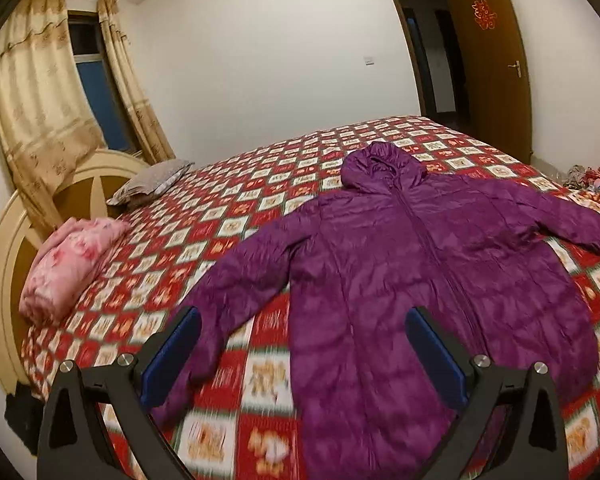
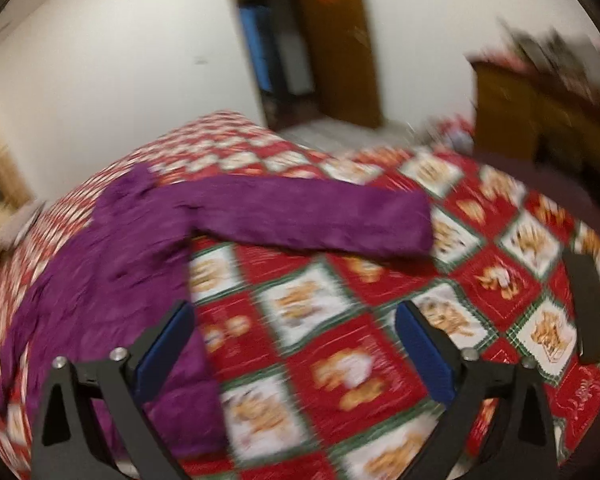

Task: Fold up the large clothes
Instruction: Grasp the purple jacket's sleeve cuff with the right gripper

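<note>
A purple hooded puffer coat (image 1: 412, 264) lies flat and face up on the bed, zipped, with both sleeves spread out. My left gripper (image 1: 300, 328) is open and empty, hovering above the coat's lower left side, its left pad over the left sleeve cuff (image 1: 204, 344). In the right wrist view, which is blurred, the coat (image 2: 112, 248) fills the left side and its right sleeve (image 2: 320, 220) stretches across the middle. My right gripper (image 2: 292, 320) is open and empty above the bedspread, just right of the coat's hem and below that sleeve.
The bed has a red and white checked bedspread (image 1: 260, 200). A folded pink blanket (image 1: 68, 264) and a grey pillow (image 1: 148, 180) lie by the headboard. A dark strip (image 2: 588, 304) lies on the bed at right. A wooden cabinet (image 2: 540, 112) stands beyond.
</note>
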`<state>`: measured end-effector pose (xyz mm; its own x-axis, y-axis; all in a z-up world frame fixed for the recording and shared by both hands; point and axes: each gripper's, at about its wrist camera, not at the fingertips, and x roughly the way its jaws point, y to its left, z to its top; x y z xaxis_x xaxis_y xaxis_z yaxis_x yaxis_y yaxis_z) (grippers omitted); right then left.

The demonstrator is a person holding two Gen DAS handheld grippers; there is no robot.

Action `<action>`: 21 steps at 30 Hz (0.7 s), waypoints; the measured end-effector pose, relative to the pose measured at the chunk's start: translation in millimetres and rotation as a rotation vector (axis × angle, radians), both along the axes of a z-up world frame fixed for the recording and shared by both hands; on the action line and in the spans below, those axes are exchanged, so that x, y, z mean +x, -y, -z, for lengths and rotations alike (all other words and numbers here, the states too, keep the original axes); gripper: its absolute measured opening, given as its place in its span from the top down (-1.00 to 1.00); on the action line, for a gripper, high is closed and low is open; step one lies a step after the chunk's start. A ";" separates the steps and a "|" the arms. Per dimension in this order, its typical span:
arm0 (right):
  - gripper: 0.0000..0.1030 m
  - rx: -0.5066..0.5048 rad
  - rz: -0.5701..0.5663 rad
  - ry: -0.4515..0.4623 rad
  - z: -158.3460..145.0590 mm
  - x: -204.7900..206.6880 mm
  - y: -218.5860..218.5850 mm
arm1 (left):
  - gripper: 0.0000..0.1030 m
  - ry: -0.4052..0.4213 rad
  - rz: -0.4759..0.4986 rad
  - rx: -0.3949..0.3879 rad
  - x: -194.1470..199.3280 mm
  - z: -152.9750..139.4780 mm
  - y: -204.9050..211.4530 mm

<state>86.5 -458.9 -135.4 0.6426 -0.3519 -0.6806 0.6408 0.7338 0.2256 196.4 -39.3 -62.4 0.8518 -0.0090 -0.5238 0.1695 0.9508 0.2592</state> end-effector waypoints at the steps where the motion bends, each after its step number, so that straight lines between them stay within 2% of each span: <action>1: -0.86 0.010 0.031 -0.017 2.2 2.3 14.5 | -0.98 -0.005 -0.003 0.003 14.6 3.1 3.3; 7: -0.77 0.041 0.131 -0.111 19.6 21.3 73.5 | -0.98 -0.036 -0.042 0.024 84.3 29.9 14.0; 10: -0.55 0.072 0.140 -0.147 35.3 37.9 94.7 | -0.98 -0.057 -0.059 0.048 115.9 46.9 16.1; 13: -0.22 0.105 0.128 -0.181 51.6 51.3 110.4 | -0.98 -0.068 -0.085 0.096 148.4 66.3 18.9; 15: 0.18 0.123 0.130 -0.195 57.9 53.0 116.6 | -0.98 -0.098 -0.113 0.126 173.4 80.1 17.4; 16: 0.28 0.119 0.127 -0.192 58.7 54.0 119.4 | -0.98 -0.114 -0.124 0.130 182.7 85.1 14.8; 17: 0.53 0.113 0.116 -0.186 57.3 54.9 121.1 | -0.98 -0.126 -0.133 0.130 190.1 88.7 11.6; 18: 0.64 0.103 0.105 -0.190 53.9 56.5 122.4 | -0.98 -0.138 -0.144 0.130 198.5 92.6 8.0; 21: 0.76 0.034 0.082 -0.208 39.6 72.0 119.2 | -0.98 -0.162 -0.166 0.123 217.7 99.1 -1.6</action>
<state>158.5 -578.1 -175.0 0.4571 -0.3714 -0.8082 0.7333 0.6716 0.1061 414.1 -37.7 -161.5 0.7411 0.1965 -0.6421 0.0621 0.9321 0.3569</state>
